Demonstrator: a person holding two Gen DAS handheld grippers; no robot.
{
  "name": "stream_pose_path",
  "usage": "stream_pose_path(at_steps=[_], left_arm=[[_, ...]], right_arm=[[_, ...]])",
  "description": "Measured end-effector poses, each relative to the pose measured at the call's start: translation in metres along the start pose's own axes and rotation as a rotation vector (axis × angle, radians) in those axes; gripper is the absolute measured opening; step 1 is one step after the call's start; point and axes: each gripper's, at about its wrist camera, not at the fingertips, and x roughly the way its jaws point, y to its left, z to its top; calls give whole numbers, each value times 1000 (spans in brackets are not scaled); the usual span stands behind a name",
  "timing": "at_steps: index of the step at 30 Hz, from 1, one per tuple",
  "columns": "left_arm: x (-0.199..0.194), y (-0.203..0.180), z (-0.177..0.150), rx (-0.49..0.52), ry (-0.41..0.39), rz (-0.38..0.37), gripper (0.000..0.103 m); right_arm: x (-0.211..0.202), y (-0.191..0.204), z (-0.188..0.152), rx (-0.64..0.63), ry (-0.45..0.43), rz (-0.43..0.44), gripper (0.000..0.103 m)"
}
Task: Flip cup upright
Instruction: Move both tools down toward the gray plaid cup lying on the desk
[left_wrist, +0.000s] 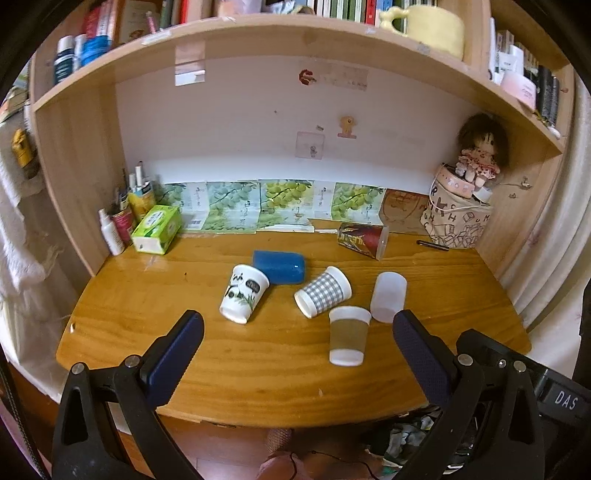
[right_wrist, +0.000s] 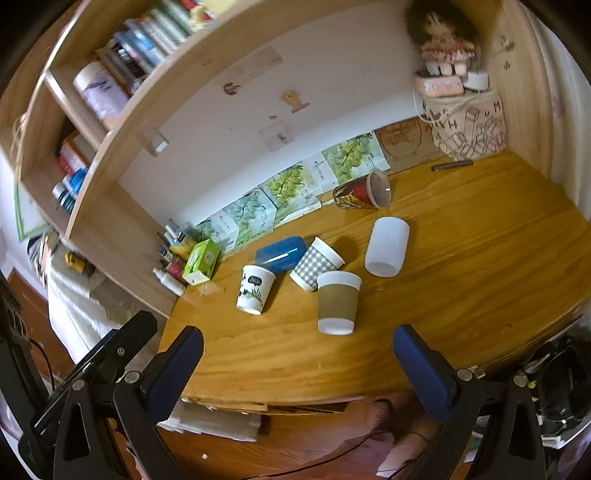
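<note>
Desk (left_wrist: 258, 369) under a shelf hutch, wood top, six cups scattered across its middle and back. Largest first: frosted white cup (left_wrist: 388, 302) lies on its side right of centre, long axis running front to back. Blue cup (left_wrist: 279, 266) lies on its side behind the cluster, axis left to right. Red printed cup (left_wrist: 364, 240) lies near the back edge, mouth toward the right. Checked cup (left_wrist: 323, 291) lies tilted at mid-desk, just beside the blue one. Panda cup (left_wrist: 243, 293) leans left of it; whether it touches the blue cup I cannot tell. Brown-sleeved cup (left_wrist: 349, 336) sits nearest the front edge, wide rim toward the back, narrow end toward the front; whether it lies flat or stands inverted is hard to judge through the fisheye.

Both claws hang short of the front edge, holding nothing. Left gripper (left_wrist: 297, 347) jaws spread wide; right gripper (right_wrist: 297, 354) likewise wide apart. The brown-sleeved cup (right_wrist: 338, 302) lies straight ahead of the right gripper, slightly right of its centre line, and looks the closest target for either.

Task names no particular cup. Cup interiors mostly hidden. Right view blurred toward the top.
</note>
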Motion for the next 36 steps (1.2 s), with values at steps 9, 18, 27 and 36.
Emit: stream_pose_path(at_steps=[9, 18, 27, 36], left_arm=[[64, -8, 40, 115, 114, -45, 102], [125, -17, 61, 225, 260, -114, 102], [185, -26, 70, 315, 399, -162, 102], [252, -31, 66, 348, 564, -192, 102]], right_arm=[[50, -12, 39, 136, 50, -12, 103], [99, -33, 62, 308, 124, -22, 103], [140, -54, 74, 483, 189, 3, 103], [174, -70, 81, 603, 218, -2, 103]])
